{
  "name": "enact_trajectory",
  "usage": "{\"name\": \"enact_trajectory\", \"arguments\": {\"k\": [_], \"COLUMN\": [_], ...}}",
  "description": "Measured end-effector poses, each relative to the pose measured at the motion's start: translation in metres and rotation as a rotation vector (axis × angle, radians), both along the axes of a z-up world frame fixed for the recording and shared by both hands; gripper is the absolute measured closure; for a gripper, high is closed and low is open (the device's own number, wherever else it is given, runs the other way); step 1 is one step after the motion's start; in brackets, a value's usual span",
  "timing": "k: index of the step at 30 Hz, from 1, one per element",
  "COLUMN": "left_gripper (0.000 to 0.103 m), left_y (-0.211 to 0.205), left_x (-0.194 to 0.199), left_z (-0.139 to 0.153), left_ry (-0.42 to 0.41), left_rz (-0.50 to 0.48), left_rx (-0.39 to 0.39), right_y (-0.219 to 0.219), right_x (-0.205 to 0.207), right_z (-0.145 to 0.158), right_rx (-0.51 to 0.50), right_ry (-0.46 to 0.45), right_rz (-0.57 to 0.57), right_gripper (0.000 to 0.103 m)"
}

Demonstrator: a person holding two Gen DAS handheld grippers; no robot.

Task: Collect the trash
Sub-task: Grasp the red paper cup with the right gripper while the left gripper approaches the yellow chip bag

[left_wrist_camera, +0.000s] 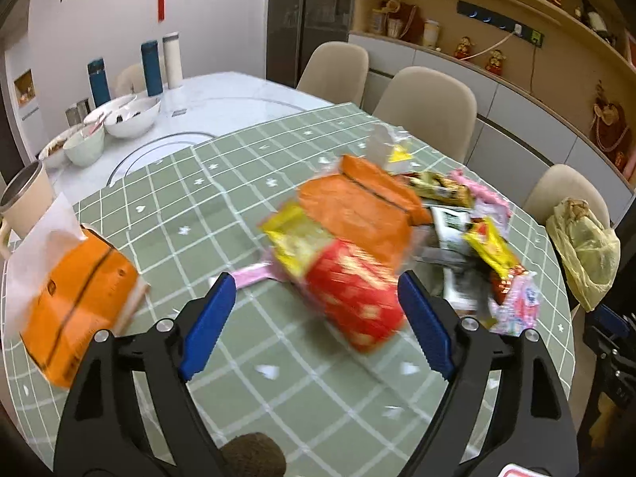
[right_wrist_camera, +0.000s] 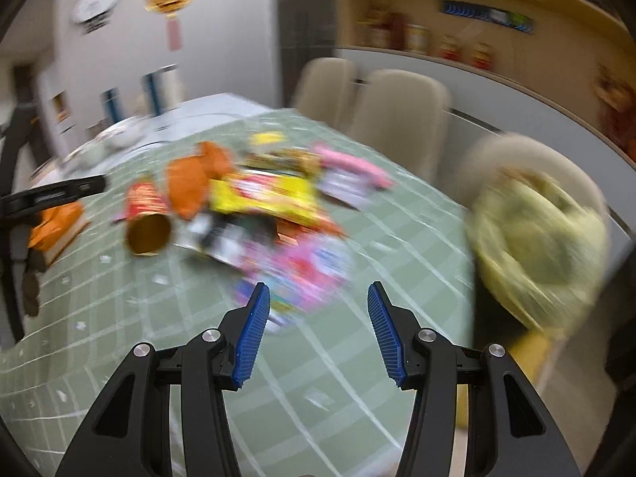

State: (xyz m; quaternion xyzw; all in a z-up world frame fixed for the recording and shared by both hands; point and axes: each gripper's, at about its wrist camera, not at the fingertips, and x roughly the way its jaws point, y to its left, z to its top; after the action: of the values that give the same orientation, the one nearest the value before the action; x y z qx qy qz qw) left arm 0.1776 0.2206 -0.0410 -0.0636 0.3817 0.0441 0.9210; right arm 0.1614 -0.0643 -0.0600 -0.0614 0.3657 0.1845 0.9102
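Note:
A pile of trash lies on the green checked tablecloth (left_wrist_camera: 246, 206): a red paper cup (left_wrist_camera: 353, 298) on its side, an orange wrapper (left_wrist_camera: 357, 206), yellow (left_wrist_camera: 294, 242) and pink (left_wrist_camera: 516, 306) snack packets. My left gripper (left_wrist_camera: 314, 298) is open just above the cloth, and the red cup lies between its blue fingertips. My right gripper (right_wrist_camera: 318, 310) is open and empty over the cloth, just short of the pink packets (right_wrist_camera: 302, 266). The red cup (right_wrist_camera: 147, 222) shows its open mouth there. A yellowish plastic bag (right_wrist_camera: 536, 246) sits on a chair at the right.
An orange tissue box (left_wrist_camera: 79, 298) lies at the left near a beige mug (left_wrist_camera: 24, 198). Bowls (left_wrist_camera: 131, 115) and flasks (left_wrist_camera: 151, 63) stand at the far end of the white table. Beige chairs (left_wrist_camera: 425, 103) line the right side. The bag (left_wrist_camera: 584, 246) hangs off the near chair.

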Motion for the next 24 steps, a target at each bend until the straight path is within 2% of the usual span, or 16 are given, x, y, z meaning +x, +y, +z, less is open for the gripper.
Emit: {"name": "enact_trajectory", "arguments": {"k": [3,6,9,13,16,18,20,22,24], "left_gripper": [0.024,0.023,0.023,0.023,0.023,0.023,0.023,0.023,0.023], "left_y": [0.032,0.055,0.064,0.068,0.070,0.071,0.073,0.075,0.072], "left_x": [-0.003,-0.008,-0.018,-0.032,-0.038,-0.038,-0.038,-0.037,-0.033], "left_z": [-0.001,-0.006,-0.014,-0.022,-0.031,-0.037,-0.041,-0.043,-0.046], "left_ry": [0.003,0.020,0.026,0.031,0.044,0.049,0.054,0.055,0.056], "left_rz": [0.023,0.025,-0.015,-0.090,-0.118,-0.126,-0.131,-0.144,-0.169], "left_rx": [-0.005,-0.044,-0.041,-0.042,-0.055,-0.051,-0.065,-0.095,-0.120], "right_y": [0.051,0.100,0.133,0.171,0.201,0.207,0.203,0.196,0.192], "right_x": [0.015,0.028,0.046,0.072,0.087,0.096,0.101,0.101,0.097], "right_z": [0.002,-0.001,-0.009,-0.015,-0.025,-0.035,-0.037,-0.036,-0.037], "right_rx": [-0.005,-0.031,-0.041,0.004,-0.056,-0.085,-0.069,-0.064,-0.102], "right_ry": [-0.015,-0.026,0.001,0.071,0.098,0.130,0.148,0.173,0.174], "right_rz": [0.140,0.265,0.328,0.405,0.458,0.466,0.461,0.461,0.473], "right_gripper": [0.055,0.055,0.055,0.055,0.055,0.055,0.054,0.054,0.054]}}
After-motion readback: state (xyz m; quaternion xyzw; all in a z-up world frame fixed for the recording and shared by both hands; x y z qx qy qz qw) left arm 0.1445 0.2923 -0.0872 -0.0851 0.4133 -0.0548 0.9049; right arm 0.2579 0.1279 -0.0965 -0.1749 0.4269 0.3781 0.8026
